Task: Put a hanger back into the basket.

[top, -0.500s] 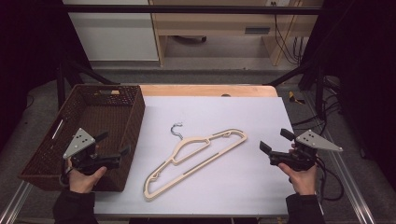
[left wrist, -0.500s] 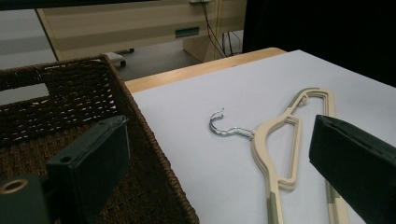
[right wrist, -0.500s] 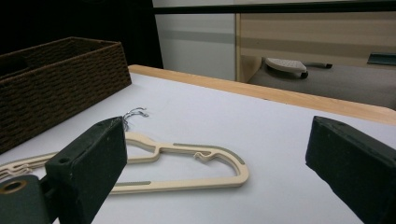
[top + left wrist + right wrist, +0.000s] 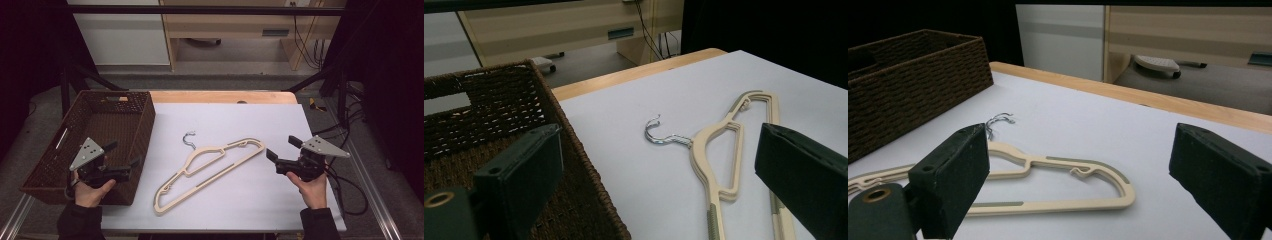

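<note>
Evidently both tongs are waiting wide and empty, flanking the hanger (image 4: 210, 170), which is lying flat mid-surface, slanting from near the front edge toward the right tongs (image 4: 281, 151), its hook pointing toward the back edge. Left tongs (image 4: 122, 159) are hovering over the basket (image 4: 145, 117) at the left edge, probably the hanger's destination; its near end is sitting just off the right tongs, handy for a pinch.

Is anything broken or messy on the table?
Nothing looks broken or spilled. The cream hanger lies flat and slantwise on the white table, beside the brown basket. It seems whole, with its metal hook on.
</note>
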A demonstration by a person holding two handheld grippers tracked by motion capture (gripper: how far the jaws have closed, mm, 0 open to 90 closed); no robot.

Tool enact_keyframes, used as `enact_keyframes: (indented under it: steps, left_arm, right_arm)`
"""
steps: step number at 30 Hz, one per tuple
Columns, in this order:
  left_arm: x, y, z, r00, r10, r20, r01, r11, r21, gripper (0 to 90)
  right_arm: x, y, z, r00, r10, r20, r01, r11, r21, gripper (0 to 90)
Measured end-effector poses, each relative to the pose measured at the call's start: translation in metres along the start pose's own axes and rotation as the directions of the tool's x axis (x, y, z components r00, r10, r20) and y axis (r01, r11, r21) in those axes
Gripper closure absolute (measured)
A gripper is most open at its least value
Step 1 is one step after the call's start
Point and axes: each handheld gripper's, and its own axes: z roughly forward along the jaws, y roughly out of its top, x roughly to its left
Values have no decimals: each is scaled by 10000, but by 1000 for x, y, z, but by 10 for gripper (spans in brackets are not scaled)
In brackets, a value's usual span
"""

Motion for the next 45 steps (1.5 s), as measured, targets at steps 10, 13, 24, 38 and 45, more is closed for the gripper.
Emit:
enact_keyframes:
  steps: [10,13,24,38,45]
  left_arm:
    - [1,0,-1,10000,40,56,-40,10000,5,47]
    - [1,0,-1,10000,-15,72,16,10000,-77,48]
    - [0,0,0,9998,65,186,-65,10000,-7,50]
    - [0,-1,0,9993,124,346,-122,9999,-57,53]
    - [0,-1,2,9993,109,367,-108,9999,-43,53]
  right_arm:
    - [16,12,19,9996,-100,-259,105,9998,176,93]
    - [27,19,31,9984,-401,-409,412,9988,268,108]
    - [50,33,74,9952,-570,-798,629,9953,734,162]
    - [89,43,150,9867,-895,-1356,1127,9783,1738,216]
    - [97,40,179,9881,-935,-1221,1187,9684,2192,250]
